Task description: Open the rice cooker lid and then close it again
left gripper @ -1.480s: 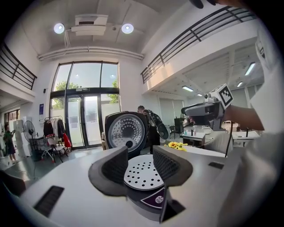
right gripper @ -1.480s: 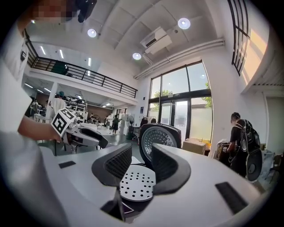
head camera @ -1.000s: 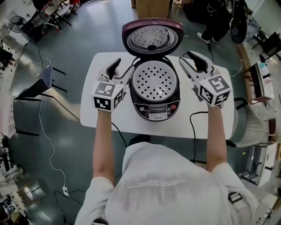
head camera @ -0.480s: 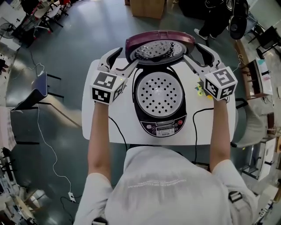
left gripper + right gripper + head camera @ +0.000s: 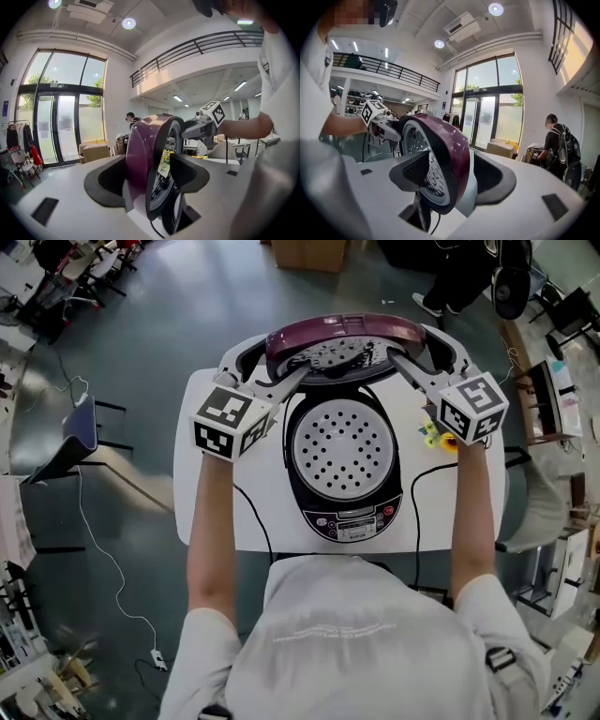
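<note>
lid [image 5: 342, 331] raised, straddled by left hand-held gripper [image 5: 267, 362] and right hand-held gripper [image 5: 427, 351], jaws opening, unclamped.

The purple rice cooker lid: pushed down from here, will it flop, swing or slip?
Likely rigid: the purple domed lid stands upright over the black rice cooker body, so it should swing as one piece about the back edge, not flop. Its glossy curved shell looks slippery; the left gripper and right gripper, jaws opening astride it, may slide.
</note>
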`<state>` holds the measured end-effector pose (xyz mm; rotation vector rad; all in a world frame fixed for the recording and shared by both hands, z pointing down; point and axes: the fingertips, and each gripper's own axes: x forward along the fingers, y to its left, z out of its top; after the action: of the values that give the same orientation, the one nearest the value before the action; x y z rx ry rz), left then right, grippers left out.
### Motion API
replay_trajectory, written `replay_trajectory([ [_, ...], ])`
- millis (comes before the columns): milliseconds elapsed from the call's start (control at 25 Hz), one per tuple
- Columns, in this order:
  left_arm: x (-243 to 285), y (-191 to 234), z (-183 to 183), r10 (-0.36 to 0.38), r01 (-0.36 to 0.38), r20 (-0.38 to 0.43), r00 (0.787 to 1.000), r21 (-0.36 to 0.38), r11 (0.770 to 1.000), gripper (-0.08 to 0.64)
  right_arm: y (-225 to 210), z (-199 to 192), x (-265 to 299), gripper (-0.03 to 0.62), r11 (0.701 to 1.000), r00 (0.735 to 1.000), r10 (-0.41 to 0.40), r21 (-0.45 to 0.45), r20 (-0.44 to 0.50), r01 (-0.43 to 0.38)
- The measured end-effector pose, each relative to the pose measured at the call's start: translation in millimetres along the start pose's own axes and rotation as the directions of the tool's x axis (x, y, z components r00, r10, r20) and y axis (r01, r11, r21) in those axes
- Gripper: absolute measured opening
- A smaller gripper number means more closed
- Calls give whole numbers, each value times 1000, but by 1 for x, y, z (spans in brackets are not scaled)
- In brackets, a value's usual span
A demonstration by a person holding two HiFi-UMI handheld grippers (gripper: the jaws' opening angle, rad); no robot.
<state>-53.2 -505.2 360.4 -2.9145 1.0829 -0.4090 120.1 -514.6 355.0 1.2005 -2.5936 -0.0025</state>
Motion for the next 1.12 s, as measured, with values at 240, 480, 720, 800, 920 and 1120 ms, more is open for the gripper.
replay_trajectory([
  [240, -1, -3, 0, 22, -22, 17, 1000, -25, 999, 304, 7, -5, 0, 293, 999, 1000, 28, -25, 2, -28],
  [480, -11, -21, -2, 32, -32, 8, 999, -18, 999, 310, 20, -9, -17, 288, 996, 998, 69, -47, -6, -69],
  [720, -25, -55, -14, 21, -19, -45, 999, 49, 999, 379, 45, -21, -42, 301, 989, 992, 121, -85, -31, -124],
  [800, -31, -64, -19, 31, -26, -67, 997, 68, 997, 382, 54, -25, -51, 305, 985, 990, 136, -101, -40, -140],
  [920, -37, -77, -26, 49, -39, -100, 994, 96, 995, 390, 67, -27, -63, 311, 979, 987, 153, -132, -49, -158],
  [1120, -48, -97, -39, 59, -44, -115, 992, 130, 991, 394, 91, -39, -80, 336, 962, 979, 191, -182, -73, -202],
])
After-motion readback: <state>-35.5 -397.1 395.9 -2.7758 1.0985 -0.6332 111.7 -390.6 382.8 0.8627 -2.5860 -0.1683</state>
